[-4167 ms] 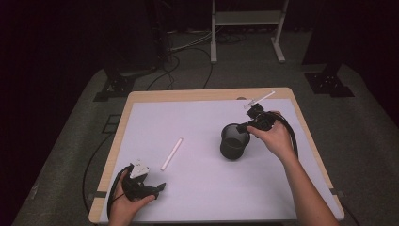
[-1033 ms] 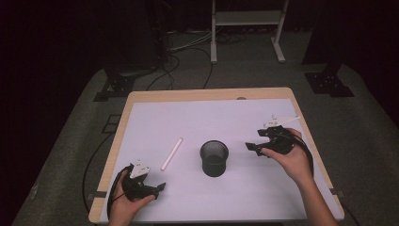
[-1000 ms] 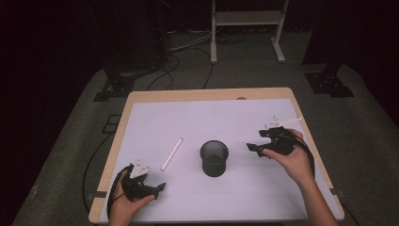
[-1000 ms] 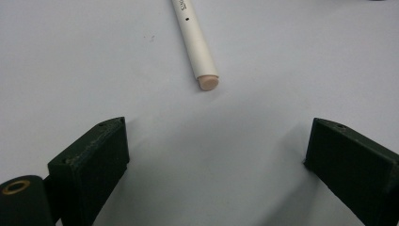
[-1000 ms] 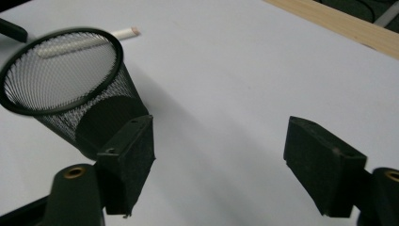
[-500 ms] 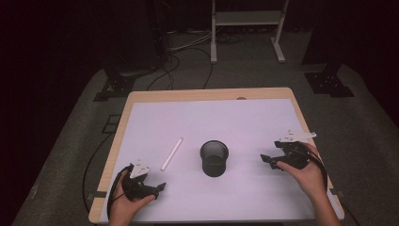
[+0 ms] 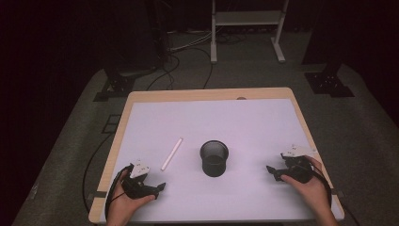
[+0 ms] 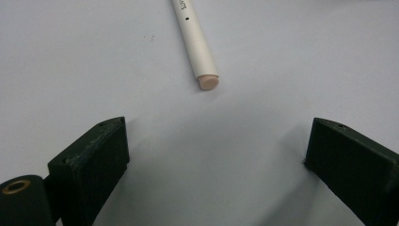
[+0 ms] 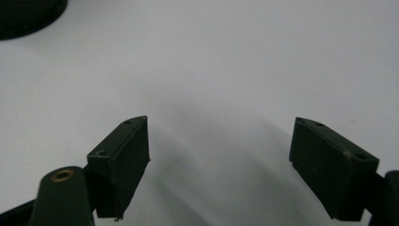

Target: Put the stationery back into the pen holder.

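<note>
Mesh of black wire forms the round pen holder (image 7: 214, 158), which stands upright near the middle of the white-topped desk (image 7: 244, 117), its open mouth facing up. To its left, apart from it, a white pen (image 7: 171, 153) lies flat on the desk surface, slanted so that its far end points away and slightly toward the holder. The left hand-held gripper (image 7: 159, 187) rests low at the near left corner of the desk, gripped in the person's left hand (image 7: 123, 203), with its jaws pointing toward the right and just short of the pen's near end. In the left gripper view its two black jaws stand wide apart, released, with bare desk between them, and the pen's capped, pinkish end (image 8: 207, 81) lies just ahead of the gap, touching neither jaw; small print runs along the pen's barrel but is too small to read. The right hand-held gripper (image 7: 272, 171) sits near the right edge of the desk, held in the person's right hand (image 7: 310, 188), its jaws pointing left toward the pen holder and well clear of it. In the right gripper view those jaws are likewise spread open and hold nothing, with plain white desk and soft shadow between them, and the dark base of the pen holder (image 9: 28, 16) shows at the upper left corner. A cable loops from each gripper across the near part of the desk.
</note>
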